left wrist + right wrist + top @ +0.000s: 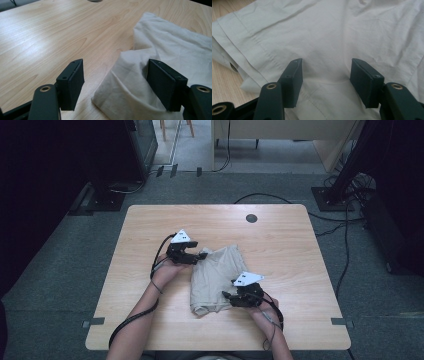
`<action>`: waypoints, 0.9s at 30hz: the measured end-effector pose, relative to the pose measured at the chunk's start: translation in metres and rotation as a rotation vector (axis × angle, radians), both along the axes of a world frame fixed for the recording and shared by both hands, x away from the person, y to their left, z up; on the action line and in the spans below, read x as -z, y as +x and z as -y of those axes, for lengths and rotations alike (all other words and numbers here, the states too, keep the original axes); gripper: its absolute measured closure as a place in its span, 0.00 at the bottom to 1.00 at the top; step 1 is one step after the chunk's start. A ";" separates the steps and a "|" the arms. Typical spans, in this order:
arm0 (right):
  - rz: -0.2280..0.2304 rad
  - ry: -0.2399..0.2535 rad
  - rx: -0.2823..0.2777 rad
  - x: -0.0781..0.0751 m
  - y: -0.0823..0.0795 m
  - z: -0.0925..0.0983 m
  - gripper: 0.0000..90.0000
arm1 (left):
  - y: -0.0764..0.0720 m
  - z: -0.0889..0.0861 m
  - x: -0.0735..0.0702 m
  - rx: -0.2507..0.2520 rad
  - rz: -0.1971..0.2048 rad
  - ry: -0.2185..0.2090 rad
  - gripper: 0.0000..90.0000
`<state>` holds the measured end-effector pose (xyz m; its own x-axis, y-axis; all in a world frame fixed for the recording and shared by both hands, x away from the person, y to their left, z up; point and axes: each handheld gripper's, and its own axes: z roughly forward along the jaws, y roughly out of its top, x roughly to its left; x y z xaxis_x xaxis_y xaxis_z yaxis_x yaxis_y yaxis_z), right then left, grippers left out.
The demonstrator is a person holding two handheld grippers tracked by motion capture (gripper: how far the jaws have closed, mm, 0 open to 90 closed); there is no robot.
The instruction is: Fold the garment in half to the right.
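A folded beige garment [216, 279] is laid on the middle of the wooden table [280, 250]. Its far left corner is straddled by the left gripper [115, 82], whose jaws are spread apart and grip nothing. Its near right edge is met by the right gripper [325, 82], jaws likewise released above the cloth.

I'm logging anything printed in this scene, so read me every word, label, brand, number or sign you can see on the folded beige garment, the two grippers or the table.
There is no readable text.
The beige garment is plain cloth with seams and no visible tag.
The left gripper and right gripper carry no lettering that can be made out.
The wooden table bears no label.
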<state>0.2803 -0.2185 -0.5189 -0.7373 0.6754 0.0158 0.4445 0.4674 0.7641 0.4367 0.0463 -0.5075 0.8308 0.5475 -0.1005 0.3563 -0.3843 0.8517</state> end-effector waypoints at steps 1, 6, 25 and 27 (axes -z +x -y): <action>-0.012 0.003 -0.001 0.000 0.000 0.000 0.48 | 0.000 -0.001 0.000 -0.006 -0.004 -0.014 0.34; -0.018 0.034 -0.003 -0.007 0.001 0.004 0.48 | 0.001 -0.008 -0.008 -0.022 0.012 -0.080 0.34; 0.152 0.026 0.165 -0.011 0.010 0.034 0.45 | 0.009 -0.015 -0.011 0.151 -0.084 -0.051 0.47; 0.131 0.036 0.172 -0.009 0.013 0.037 0.43 | 0.009 -0.012 -0.007 0.191 -0.115 -0.021 0.46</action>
